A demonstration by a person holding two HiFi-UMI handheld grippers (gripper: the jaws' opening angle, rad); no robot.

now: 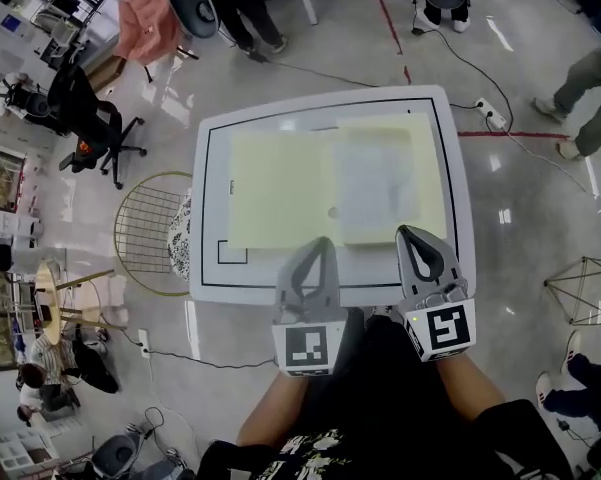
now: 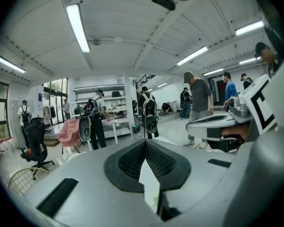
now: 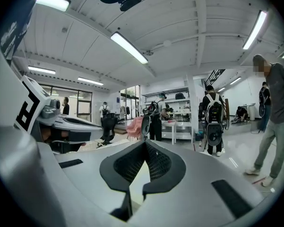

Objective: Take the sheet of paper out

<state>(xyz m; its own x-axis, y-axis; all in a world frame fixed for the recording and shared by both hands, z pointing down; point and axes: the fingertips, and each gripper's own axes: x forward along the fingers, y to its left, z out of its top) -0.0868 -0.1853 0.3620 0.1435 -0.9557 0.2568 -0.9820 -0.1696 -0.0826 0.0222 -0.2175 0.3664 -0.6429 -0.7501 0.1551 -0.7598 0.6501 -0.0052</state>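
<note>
In the middle of the head view an open yellow folder [image 1: 275, 193] lay flat on the white table [image 1: 205, 268]. Its left half was bare, and its right half held the sheet of paper [image 1: 372, 188] (pale, nearly the size of that half). The left gripper [image 1: 323, 243] sat at the folder's lower edge near the spine. Its own view showed the jaw tips brought together with nothing between them [image 2: 145, 143]. The right gripper [image 1: 405, 233] pointed at the sheet's lower right corner, tips likewise meeting on nothing [image 3: 145, 143]. Whether either tip touched the folder could not be told. A wire chair [image 1: 145, 233] stood at the table's left side.
</note>
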